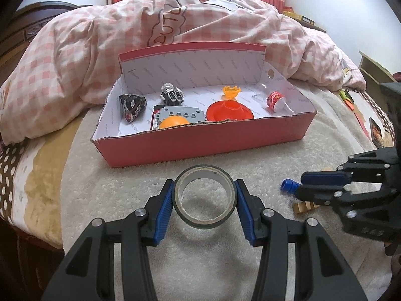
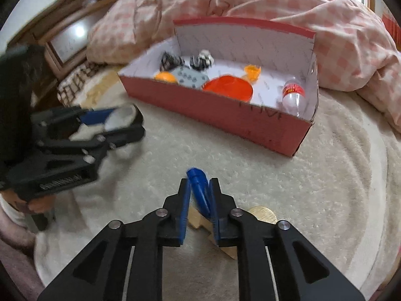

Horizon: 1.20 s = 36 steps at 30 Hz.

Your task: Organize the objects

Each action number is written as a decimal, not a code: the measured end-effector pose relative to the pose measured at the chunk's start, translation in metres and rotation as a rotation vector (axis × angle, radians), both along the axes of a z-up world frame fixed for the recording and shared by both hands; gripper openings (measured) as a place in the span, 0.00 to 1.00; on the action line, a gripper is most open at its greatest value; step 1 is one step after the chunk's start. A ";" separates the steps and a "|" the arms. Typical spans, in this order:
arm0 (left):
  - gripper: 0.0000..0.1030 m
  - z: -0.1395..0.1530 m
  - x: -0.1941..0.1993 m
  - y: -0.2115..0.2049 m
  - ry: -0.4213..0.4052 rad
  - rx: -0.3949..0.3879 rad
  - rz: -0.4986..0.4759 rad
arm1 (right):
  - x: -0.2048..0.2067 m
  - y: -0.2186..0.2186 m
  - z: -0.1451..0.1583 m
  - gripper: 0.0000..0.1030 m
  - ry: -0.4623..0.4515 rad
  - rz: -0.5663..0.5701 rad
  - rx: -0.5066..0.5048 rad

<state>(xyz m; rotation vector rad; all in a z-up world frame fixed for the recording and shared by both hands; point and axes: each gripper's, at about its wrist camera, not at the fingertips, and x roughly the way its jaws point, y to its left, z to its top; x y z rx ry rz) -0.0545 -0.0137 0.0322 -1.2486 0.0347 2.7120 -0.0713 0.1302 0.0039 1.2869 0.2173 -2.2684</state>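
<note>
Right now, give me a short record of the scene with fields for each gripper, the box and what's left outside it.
left gripper: shut on roll of clear tape
right gripper: shut on blue plastic cone
red cardboard box: open, on cream blanket, holds orange ball, orange disc, small bottle
outside box: wooden pieces under right gripper
</note>
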 end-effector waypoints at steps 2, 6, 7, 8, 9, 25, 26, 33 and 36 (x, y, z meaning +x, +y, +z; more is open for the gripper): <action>0.46 0.000 0.000 0.000 0.000 0.002 -0.002 | -0.002 -0.003 -0.007 0.17 -0.008 -0.002 0.050; 0.46 0.000 -0.001 0.000 -0.002 -0.001 0.003 | -0.001 -0.007 -0.009 0.17 0.028 0.010 0.071; 0.46 0.000 0.000 0.000 -0.002 -0.001 0.005 | -0.002 -0.007 -0.009 0.17 0.031 0.004 0.067; 0.46 0.001 0.000 0.000 -0.002 -0.002 0.006 | -0.002 -0.007 -0.009 0.16 0.032 -0.002 0.060; 0.46 0.001 0.000 0.000 -0.001 -0.002 0.007 | -0.002 -0.006 -0.009 0.15 0.034 -0.008 0.051; 0.46 0.045 -0.001 -0.007 0.102 -0.005 0.029 | 0.000 0.010 0.041 0.12 0.100 -0.065 -0.109; 0.46 0.047 -0.003 -0.008 0.107 -0.006 0.031 | -0.001 0.010 0.045 0.12 0.101 -0.064 -0.121; 0.46 0.060 -0.017 -0.015 0.140 0.001 0.049 | -0.014 0.007 0.064 0.13 0.129 -0.064 -0.138; 0.46 0.064 -0.025 -0.019 0.151 -0.002 0.061 | -0.022 0.005 0.069 0.13 0.139 -0.072 -0.139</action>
